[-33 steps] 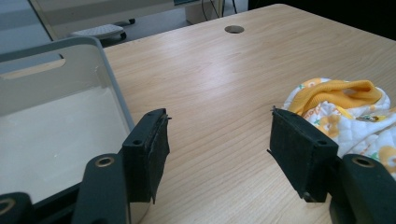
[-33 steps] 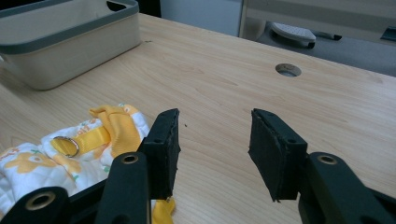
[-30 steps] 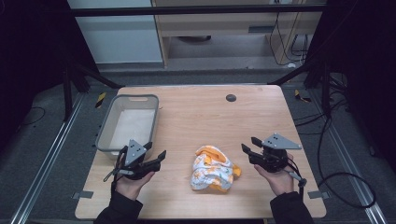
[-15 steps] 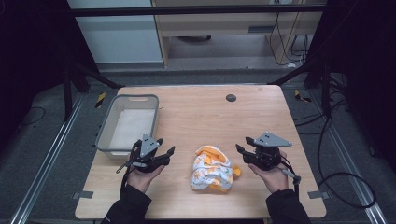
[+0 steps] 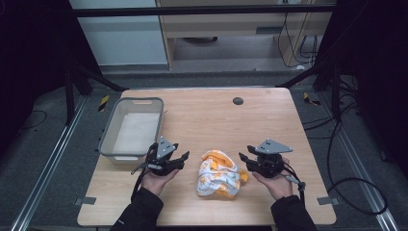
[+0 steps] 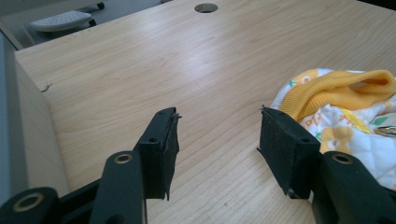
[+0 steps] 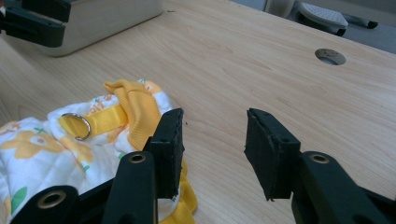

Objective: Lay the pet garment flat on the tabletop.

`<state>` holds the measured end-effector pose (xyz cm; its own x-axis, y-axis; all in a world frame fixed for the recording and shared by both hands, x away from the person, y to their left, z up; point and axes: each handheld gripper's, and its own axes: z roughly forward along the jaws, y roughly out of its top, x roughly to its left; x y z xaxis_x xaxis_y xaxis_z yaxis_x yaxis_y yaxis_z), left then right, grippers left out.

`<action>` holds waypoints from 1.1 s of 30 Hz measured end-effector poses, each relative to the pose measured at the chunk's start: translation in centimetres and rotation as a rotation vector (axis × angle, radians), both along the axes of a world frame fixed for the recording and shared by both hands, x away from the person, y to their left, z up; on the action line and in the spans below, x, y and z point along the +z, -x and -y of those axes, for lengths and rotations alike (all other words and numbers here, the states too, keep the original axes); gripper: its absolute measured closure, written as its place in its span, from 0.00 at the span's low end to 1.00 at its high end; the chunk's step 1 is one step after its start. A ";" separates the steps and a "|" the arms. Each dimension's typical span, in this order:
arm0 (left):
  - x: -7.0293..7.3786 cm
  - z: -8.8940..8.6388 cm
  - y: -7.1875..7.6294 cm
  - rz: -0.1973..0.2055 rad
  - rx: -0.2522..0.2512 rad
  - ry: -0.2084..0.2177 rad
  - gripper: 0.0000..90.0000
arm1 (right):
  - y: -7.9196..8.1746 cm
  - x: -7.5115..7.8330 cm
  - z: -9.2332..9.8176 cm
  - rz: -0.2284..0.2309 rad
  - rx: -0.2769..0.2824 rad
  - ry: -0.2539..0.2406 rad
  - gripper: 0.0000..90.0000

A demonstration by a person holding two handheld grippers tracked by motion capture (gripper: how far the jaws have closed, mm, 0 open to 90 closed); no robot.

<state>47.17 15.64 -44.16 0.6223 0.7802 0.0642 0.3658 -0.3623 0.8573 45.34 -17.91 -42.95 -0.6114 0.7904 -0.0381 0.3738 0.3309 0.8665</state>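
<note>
Black rubber-faced jaws stand apart on both tools, with nothing but bare wood between them: the left gripper (image 5: 182, 159) has just been narrowing its gap as it comes in toward the cloth, and the right gripper (image 5: 244, 159) has just been narrowing too, though neither pinches anything yet. Between the two, near the front edge of the tabletop (image 5: 211, 110) and about midway along it, lies a crumpled quilted garment (image 5: 219, 174), white with orange prints and a yellow ribbed hem. In the right gripper view a yellow strap with a metal ring (image 7: 75, 124) shows on top of the heap, and that gripper's near jaw sits just beside the hem. To my eye the step is a two-sided grab, so each tool ought to drop low and take a real fold of fabric, the ribbed hem being the firmest bite, rather than skim the puffy top. I'd steer clear of the ring, which could slip between the pads. A grey bin (image 5: 131, 130) waits by the left edge, well apart from the cloth.
</note>
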 end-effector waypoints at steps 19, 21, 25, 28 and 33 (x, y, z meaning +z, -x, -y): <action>-1.9 2.3 -0.5 -0.048 -0.070 -0.011 0.56 | 0.5 -1.7 -1.1 -0.049 0.068 0.013 0.64; -2.0 2.5 -0.5 -0.050 -0.075 -0.014 0.56 | 0.5 -1.8 -1.2 -0.054 0.070 0.012 0.63; -2.3 2.9 -0.7 -0.057 -0.082 -0.014 0.56 | 0.5 -2.0 -1.5 -0.068 0.081 0.010 0.63; -2.5 3.2 -0.8 -0.061 -0.085 -0.018 0.57 | 0.5 -2.2 -1.7 -0.071 0.087 0.012 0.62; -2.7 3.6 -0.8 -0.063 -0.098 -0.023 0.58 | 0.5 -2.5 -1.9 -0.086 0.093 0.015 0.62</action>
